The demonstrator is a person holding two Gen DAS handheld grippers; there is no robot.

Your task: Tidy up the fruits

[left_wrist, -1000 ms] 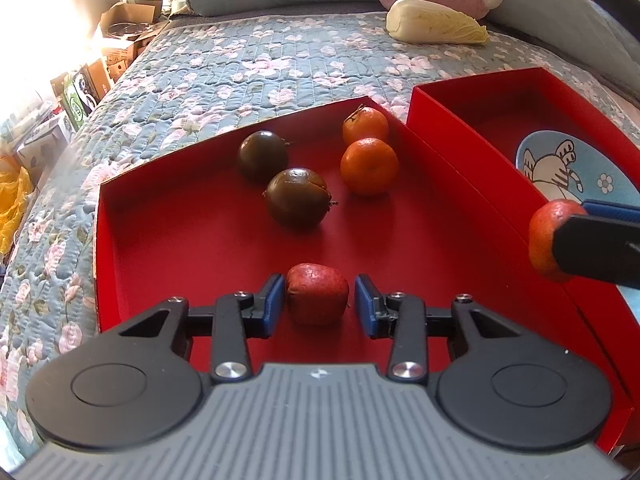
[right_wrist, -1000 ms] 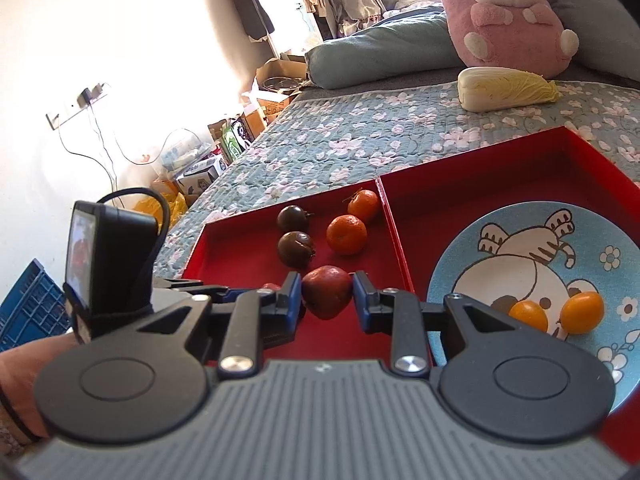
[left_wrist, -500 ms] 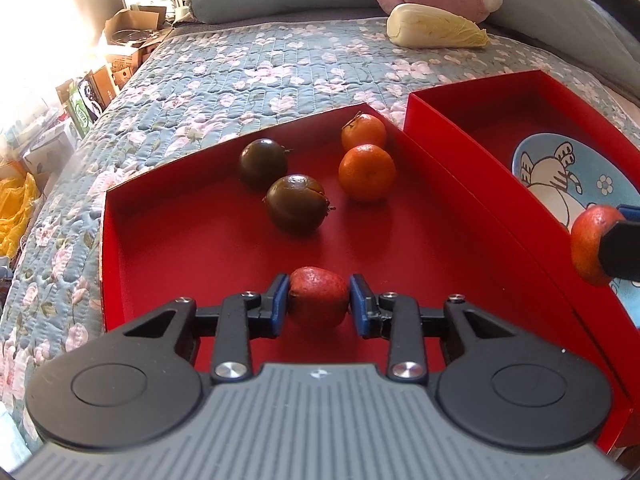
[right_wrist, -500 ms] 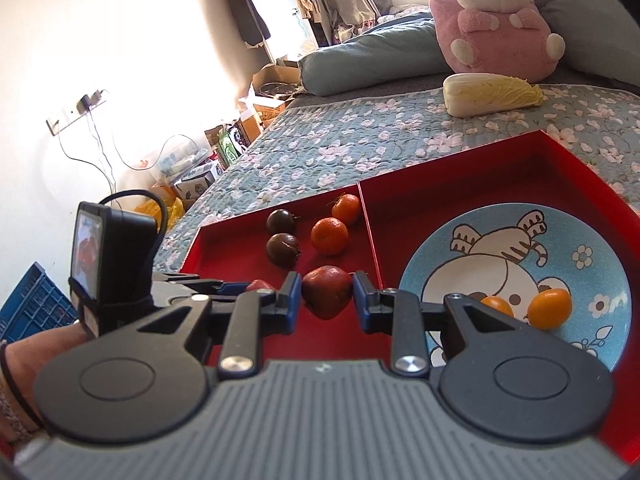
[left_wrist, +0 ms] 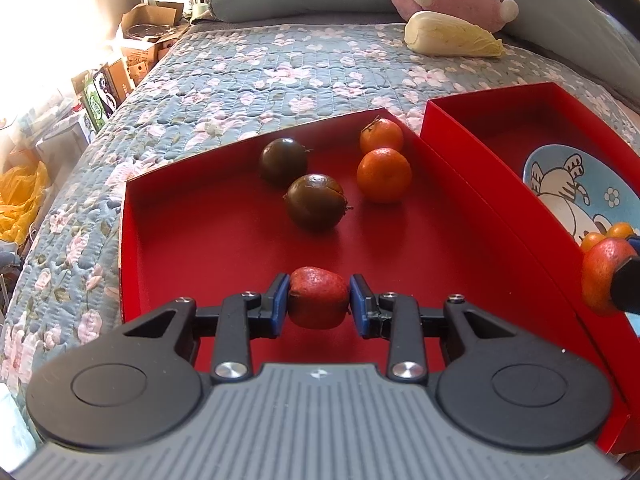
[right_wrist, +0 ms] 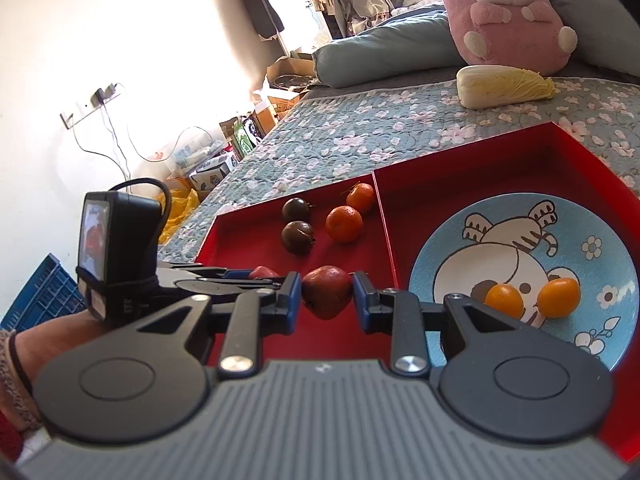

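Two grippers each clamp a red fruit: the left gripper (left_wrist: 319,303) pinches one red fruit (left_wrist: 318,298) above the left red tray (left_wrist: 208,236), and the right gripper (right_wrist: 327,299) squeezes another red fruit (right_wrist: 327,297) near the wall between the trays. Beyond the left gripper lie two dark fruits (left_wrist: 315,207) and two oranges (left_wrist: 383,175). Ahead-right of the right gripper, two small yellow fruits (right_wrist: 558,297) sit on the blue plate (right_wrist: 600,224). Farther off, a cabbage (right_wrist: 504,86) rests on the quilt (right_wrist: 360,136).

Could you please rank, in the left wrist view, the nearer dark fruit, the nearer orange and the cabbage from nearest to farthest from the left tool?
From the left tool, which grips a red fruit:
1. Nearer dark fruit, just ahead in the tray.
2. Nearer orange, ahead and right, slightly beyond it.
3. Cabbage, far back on the quilt.
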